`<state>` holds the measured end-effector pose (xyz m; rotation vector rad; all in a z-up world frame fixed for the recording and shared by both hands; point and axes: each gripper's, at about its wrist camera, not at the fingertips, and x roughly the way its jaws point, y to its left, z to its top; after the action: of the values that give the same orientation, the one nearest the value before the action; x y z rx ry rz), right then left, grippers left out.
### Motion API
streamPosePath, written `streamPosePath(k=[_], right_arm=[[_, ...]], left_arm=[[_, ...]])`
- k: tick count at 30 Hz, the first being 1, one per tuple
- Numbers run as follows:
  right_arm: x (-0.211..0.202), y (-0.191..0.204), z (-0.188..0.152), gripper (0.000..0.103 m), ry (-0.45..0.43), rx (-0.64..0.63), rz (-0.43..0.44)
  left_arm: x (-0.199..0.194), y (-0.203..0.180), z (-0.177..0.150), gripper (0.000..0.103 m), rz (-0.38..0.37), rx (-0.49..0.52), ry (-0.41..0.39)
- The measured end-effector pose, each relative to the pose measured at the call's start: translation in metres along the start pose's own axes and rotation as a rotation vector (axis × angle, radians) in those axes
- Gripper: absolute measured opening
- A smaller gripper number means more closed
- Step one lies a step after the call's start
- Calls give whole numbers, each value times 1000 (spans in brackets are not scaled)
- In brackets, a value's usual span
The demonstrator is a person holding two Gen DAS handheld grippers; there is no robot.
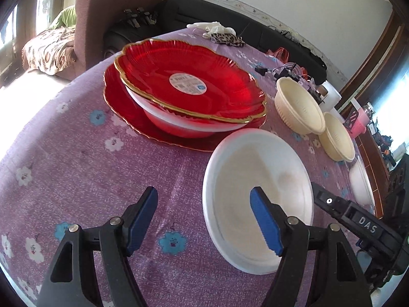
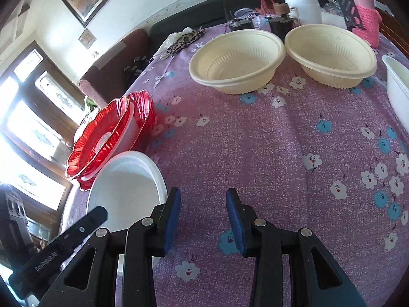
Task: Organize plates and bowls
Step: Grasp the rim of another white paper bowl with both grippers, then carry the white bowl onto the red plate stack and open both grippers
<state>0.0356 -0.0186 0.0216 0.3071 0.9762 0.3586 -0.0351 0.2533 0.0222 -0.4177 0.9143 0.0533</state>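
A white plate (image 1: 255, 186) lies on the purple flowered tablecloth (image 1: 102, 168). My left gripper (image 1: 204, 194) hangs open above the plate's left rim, one blue pad (image 1: 265, 220) over the plate and the other over the cloth. Behind it, red gold-rimmed plates (image 1: 189, 84) are stacked with a white bowl (image 1: 179, 125) between them. Two cream bowls (image 1: 299, 105) (image 1: 337, 138) stand to the right. My right gripper (image 2: 203, 194) is open over bare cloth, nothing between its fingers, with the white plate (image 2: 127, 179) just to its left. Farther back are the cream bowls (image 2: 237, 61) (image 2: 329, 53) and, at left, the red plates (image 2: 107, 133).
Another white bowl (image 2: 398, 87) sits at the right edge. At the table's far side are a leopard-print cloth (image 2: 184, 41), a white tub (image 2: 303, 6), a pink knitted bag (image 2: 368, 20) and cables. A dark sofa (image 1: 230, 18) lies beyond the table.
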Motion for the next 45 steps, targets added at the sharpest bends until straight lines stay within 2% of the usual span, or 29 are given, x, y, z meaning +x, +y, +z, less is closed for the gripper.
streamPosePath(k=[4, 7, 10, 13, 16, 22, 24, 26, 30, 32, 34, 39, 41, 45], right_arm=[[-8, -3, -1, 41, -26, 23, 47], [-5, 3, -3, 44, 0, 8, 92], [0, 8, -4, 44, 9, 6, 92], [-6, 6, -3, 44, -33, 33, 62], [-10, 4, -2, 44, -50, 42, 81], [8, 19, -7, 45, 28, -6, 107], [18, 22, -9, 45, 50, -12, 107], [25, 26, -13, 45, 69, -26, 103], [30, 31, -17, 43, 86, -37, 101], [29, 33, -18, 32, 90, -51, 99], [29, 34, -20, 19, 103, -58, 110], [12, 45, -29, 18, 55, -135, 61], [4, 47, -31, 18, 43, -147, 65], [-15, 53, -34, 18, 17, -159, 78]], left_arm=[[5, 0, 1, 74, -12, -8, 6], [8, -1, 1, 74, -14, -18, 12], [11, -1, 1, 74, -19, -23, 20], [11, -2, 0, 74, -20, -21, 20], [12, -1, 0, 74, -23, -25, 19], [14, -1, 0, 74, -34, -30, 24], [14, -1, -1, 70, -42, -31, 26], [16, -3, -1, 59, -48, -26, 38], [16, -5, -3, 52, -59, -26, 43], [16, -8, -6, 43, -75, -19, 57], [16, -13, -10, 39, -85, -3, 66], [2, -19, -18, 37, -88, 23, 33], [-4, -18, -20, 33, -96, 17, 26], [-27, -19, -22, 33, -111, 18, -9]])
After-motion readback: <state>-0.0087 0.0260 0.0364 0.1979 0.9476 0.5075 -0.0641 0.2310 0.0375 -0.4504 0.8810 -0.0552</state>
